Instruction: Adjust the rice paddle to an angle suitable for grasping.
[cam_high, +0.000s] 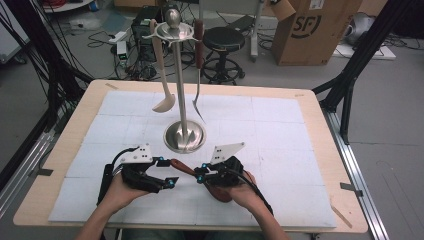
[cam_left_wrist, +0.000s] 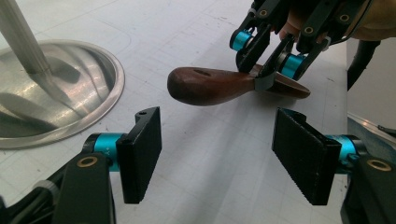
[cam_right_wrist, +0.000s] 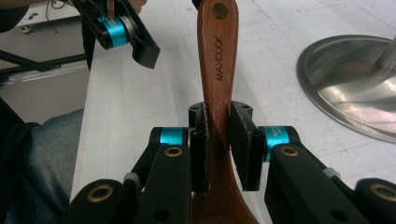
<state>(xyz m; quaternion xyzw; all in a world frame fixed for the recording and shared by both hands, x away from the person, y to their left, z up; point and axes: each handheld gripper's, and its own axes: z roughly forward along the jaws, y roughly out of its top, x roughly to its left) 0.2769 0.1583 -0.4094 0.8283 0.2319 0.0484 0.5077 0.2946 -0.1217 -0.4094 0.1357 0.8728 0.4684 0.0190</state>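
Across the middle of the high view spreads the table (cam_high: 320, 150) with its white gridded mat, and on it, slightly left of centre, stands the steel utensil stand (cam_high: 184, 134), a round base with a tall post and a hook ring at the top. Two utensils already hang from that ring: a pale ladle (cam_high: 161, 70) on the left and a dark-handled fork (cam_high: 199, 75) on the right. Lower in that frame, just below the base, the wooden spoon (cam_high: 186, 169) is off the rack, held level between the two hands. The right gripper (cam_right_wrist: 218, 142) has its jaws clamped on the narrow neck of the spoon, the handle with its hanging hole pointing away up the right gripper view and the bowl end back toward the palm. The left gripper (cam_left_wrist: 217, 156) stands partly open with nothing between its pads (the handle's rounded tip lies just beyond them, toward the upper middle of the left gripper view), so it grips nothing yet. Judging from this, the work looks roughly two-thirds done: two pieces hang, and what remains is likely a handover or steadying of the handle, a lift to the ring, and hooking the hole over a free hook.
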